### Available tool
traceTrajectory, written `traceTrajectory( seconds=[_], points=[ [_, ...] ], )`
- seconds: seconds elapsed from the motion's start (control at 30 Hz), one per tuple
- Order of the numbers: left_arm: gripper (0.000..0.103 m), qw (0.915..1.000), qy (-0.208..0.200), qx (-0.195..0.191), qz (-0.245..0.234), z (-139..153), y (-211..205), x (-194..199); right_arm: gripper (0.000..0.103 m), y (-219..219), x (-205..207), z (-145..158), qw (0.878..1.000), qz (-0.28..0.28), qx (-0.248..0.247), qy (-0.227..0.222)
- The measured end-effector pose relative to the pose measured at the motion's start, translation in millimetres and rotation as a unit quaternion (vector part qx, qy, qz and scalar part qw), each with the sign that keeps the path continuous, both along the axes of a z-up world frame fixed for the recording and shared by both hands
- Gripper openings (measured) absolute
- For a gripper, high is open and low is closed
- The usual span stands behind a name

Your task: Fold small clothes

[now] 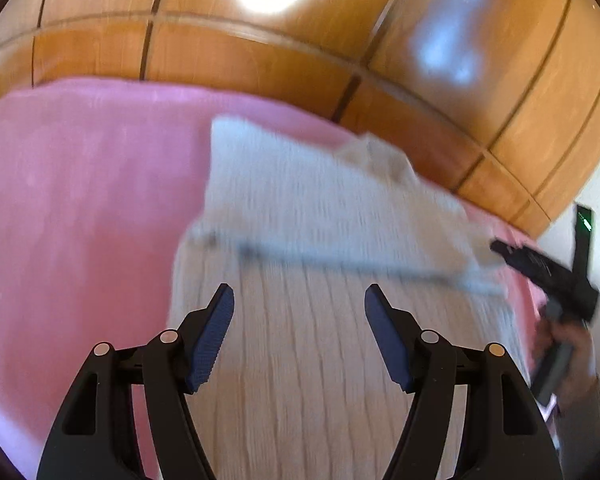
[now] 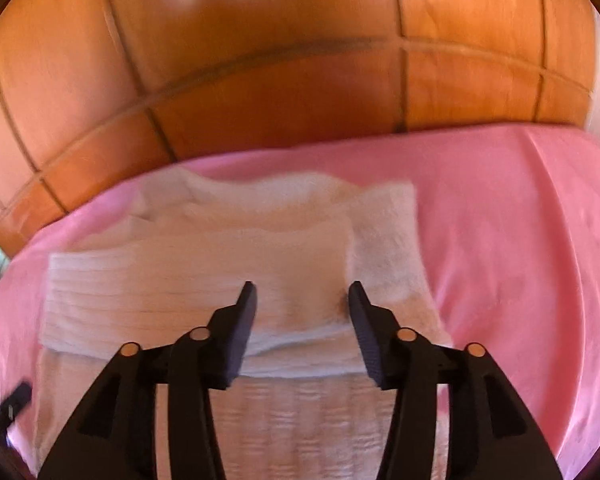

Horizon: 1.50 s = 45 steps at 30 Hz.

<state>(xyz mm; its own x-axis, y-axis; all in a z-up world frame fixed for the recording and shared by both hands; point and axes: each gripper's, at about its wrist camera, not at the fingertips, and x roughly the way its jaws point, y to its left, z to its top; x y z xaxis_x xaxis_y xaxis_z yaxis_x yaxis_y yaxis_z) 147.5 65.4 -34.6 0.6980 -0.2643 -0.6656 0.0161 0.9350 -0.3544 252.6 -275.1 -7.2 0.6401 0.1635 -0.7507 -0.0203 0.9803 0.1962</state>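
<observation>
Sweater (image 2: 204, 280), cream ribbed knit, lies on pink bed cover (image 2: 520, 240); upper part already folded over, further folds likely remain. Left gripper (image 1: 299, 300) and right gripper (image 2: 302, 296): jaws spread, empty.

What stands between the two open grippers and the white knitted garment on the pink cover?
Nothing visible does. The left gripper and the right gripper are both open directly over the garment on the pink cover.

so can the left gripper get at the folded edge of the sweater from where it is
Probably yes. The left gripper is open and empty above the knit sweater, and the folded edge lies just ahead of its fingertips with nothing between. The right gripper sits off to the side, clear of that path.
</observation>
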Motion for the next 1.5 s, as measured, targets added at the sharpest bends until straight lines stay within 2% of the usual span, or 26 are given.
traceTrajectory(
  seconds=[0.13, 0.2, 0.3, 0.37, 0.4, 0.47, 0.53, 0.6, 0.67, 0.77, 0.8, 0.97, 1.23, 1.5],
  points=[
    [0.067, 0.9997, -0.02, 0.013, 0.004, 11, -10, 47, 0.063, 18, 14, -7, 1.0, 0.019, -0.02, 0.003],
    [0.067, 0.9994, -0.017, 0.029, 0.009, 11, -14, 70, 0.071, 19, 21, -16, 0.999, 0.021, -0.025, 0.011],
    [0.067, 0.9986, 0.013, 0.044, 0.028, -9, -11, 109, 0.083, 21, 31, -36, 0.999, 0.02, -0.041, 0.025],
    [0.062, 0.9969, 0.049, 0.047, 0.039, -33, -4, 122, 0.097, 22, 33, -54, 0.998, 0.015, -0.057, 0.028],
    [0.062, 0.9971, 0.053, 0.037, 0.04, -47, 1, 125, 0.101, 20, 32, -61, 0.998, 0.012, -0.058, 0.029],
    [0.062, 0.9979, 0.033, 0.042, 0.038, -48, 0, 118, 0.101, 13, 33, -66, 0.999, 0.007, -0.033, 0.034],
    [0.062, 0.9974, 0.034, 0.05, 0.039, -45, -3, 116, 0.101, 10, 33, -68, 0.999, 0.007, -0.027, 0.034],
    [0.062, 0.9969, 0.042, 0.051, 0.044, -41, -4, 115, 0.101, 9, 32, -68, 0.999, 0.007, -0.027, 0.035],
    [0.062, 0.9953, 0.049, 0.068, 0.048, -31, -9, 109, 0.101, 6, 32, -69, 0.999, 0.007, -0.025, 0.034],
    [0.062, 0.9943, 0.033, 0.092, 0.042, -14, -21, 88, 0.101, 7, 33, -68, 0.999, 0.008, -0.026, 0.034],
    [0.062, 0.9944, 0.03, 0.094, 0.039, -13, -22, 90, 0.101, 7, 33, -67, 0.999, 0.007, -0.028, 0.034],
    [0.067, 0.9938, 0.011, 0.106, 0.031, 2, -33, 53, 0.101, 7, 26, -58, 0.999, 0.001, -0.039, 0.031],
    [0.067, 0.9939, 0.015, 0.105, 0.03, 4, -27, 7, 0.101, -4, -13, -42, 0.999, -0.009, -0.022, 0.029],
    [0.067, 0.9923, 0.026, 0.116, 0.036, -3, -11, -32, 0.101, -36, -69, -39, 0.998, -0.008, -0.023, 0.061]
  ],
)
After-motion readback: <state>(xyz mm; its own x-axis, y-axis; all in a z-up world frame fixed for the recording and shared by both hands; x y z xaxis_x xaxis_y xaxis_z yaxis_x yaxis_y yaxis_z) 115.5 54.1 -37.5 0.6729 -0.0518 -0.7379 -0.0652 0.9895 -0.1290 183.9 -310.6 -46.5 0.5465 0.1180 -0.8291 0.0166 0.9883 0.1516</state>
